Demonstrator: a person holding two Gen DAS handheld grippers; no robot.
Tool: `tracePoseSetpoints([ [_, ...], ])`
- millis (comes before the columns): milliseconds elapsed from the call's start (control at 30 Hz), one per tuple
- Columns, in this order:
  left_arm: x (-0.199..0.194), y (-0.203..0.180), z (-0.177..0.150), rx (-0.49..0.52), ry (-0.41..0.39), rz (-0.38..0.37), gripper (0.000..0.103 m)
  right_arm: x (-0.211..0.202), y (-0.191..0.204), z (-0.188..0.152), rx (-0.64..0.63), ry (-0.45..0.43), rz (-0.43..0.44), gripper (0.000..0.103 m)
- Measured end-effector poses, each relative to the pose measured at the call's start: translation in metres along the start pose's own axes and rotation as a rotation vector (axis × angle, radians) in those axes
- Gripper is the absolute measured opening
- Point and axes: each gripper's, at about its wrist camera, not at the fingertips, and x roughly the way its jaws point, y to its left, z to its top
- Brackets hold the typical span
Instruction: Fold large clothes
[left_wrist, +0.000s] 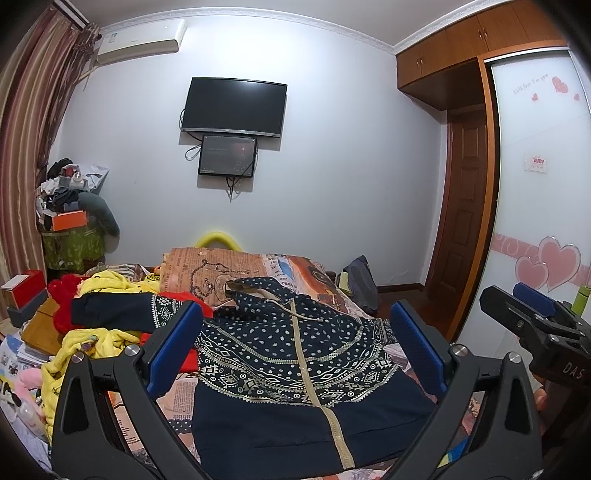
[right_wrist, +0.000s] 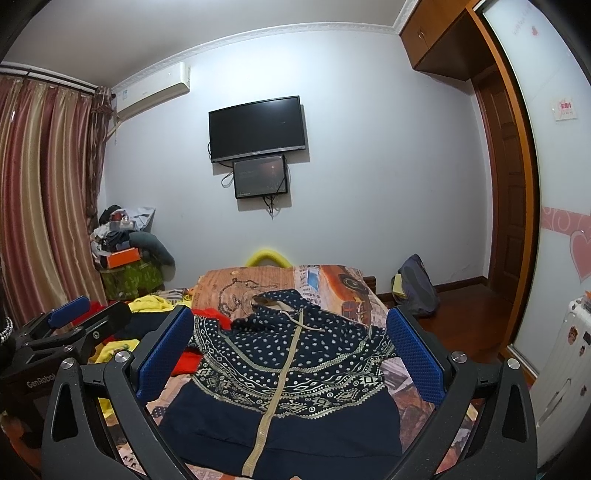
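1. Hoodie (left_wrist: 295, 369), navy with a patterned yoke, lies flat on the bed (left_wrist: 236, 266), zip up, hem nearest.
2. Left gripper (left_wrist: 295, 347) and right gripper (right_wrist: 291, 354) hover above it, fingers spread wide, holding nothing.
3. Yellow and red clothes (left_wrist: 92, 332) crowd the hoodie's left edge; wooden floor (right_wrist: 461, 314) lies right.

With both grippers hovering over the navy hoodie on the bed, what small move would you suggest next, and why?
Probably lower the left gripper toward the sleeve stretched out to the left and pinch it. The navy patterned hoodie lies front-up with its zip closed, both grippers, the right gripper included, are open and hold nothing, and that sleeve lies unfolded.
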Motion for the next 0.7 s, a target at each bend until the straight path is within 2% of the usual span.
tracePoseSetpoints([
  [333,0.031,0.013,0.003,-0.002,0.022,0.007,0.102,0.025,-0.006,0.0,-0.003,0.043,-0.026,0.103],
  [533,0.067,0.041,0.012,-0.008,0.049,0.065,0.102,0.065,-0.013,-0.002,-0.019,0.104,-0.039,0.103],
  [700,0.101,0.082,0.024,-0.023,0.067,0.13,0.102,0.102,-0.019,-0.004,-0.03,0.167,-0.028,0.103],
])
